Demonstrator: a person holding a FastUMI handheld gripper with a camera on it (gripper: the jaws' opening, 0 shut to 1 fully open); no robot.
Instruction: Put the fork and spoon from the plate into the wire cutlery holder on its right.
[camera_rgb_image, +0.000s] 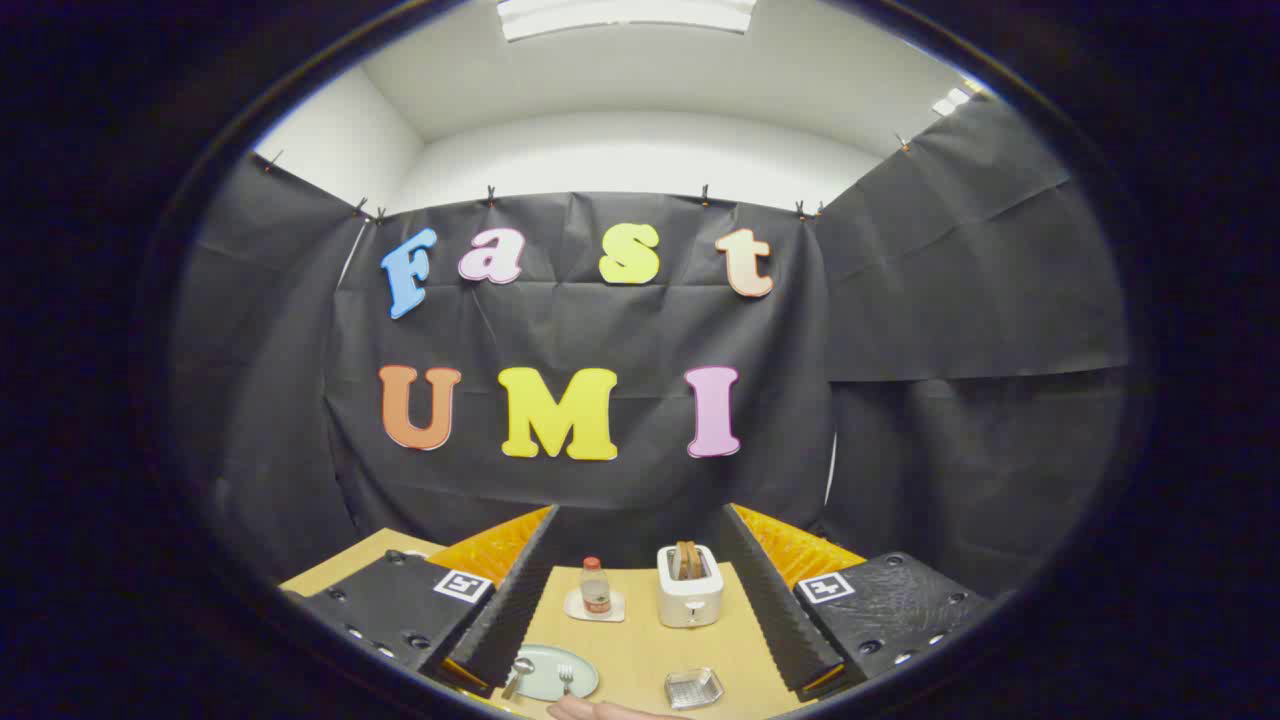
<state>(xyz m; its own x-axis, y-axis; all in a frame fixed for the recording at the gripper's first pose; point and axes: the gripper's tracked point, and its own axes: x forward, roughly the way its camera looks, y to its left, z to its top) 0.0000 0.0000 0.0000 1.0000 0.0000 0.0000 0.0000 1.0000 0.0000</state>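
The gripper (640, 600) looks out level along the wooden table (640, 650), its 2 fingers standing wide apart with bare tabletop between them and nothing in their hold. The left finger (500, 610), a dark ridged pad on an orange-backed arm with a square marker tag, runs back toward the black booth cloth. Just inside its tip sits a pale green plate (585, 678), and on the plate lie the spoon (520, 675) and, to its right, the fork (566, 679). The spoon's bowl points away from the camera and its handle angles back toward the left finger; the fork lies roughly parallel, tines pointing away too, though it is too small to be sure. At the near table edge below the plate, a fingertip of a person's hand (600, 711) shows. Farther back stand a small bottle (596, 586) with a red cap on a white coaster (575, 607), then a white toaster (690, 588) with 2 slices in its slots. Right of the plate, well apart from it, rests the wire cutlery holder (693, 688), low and empty, just inside the right finger (780, 610).
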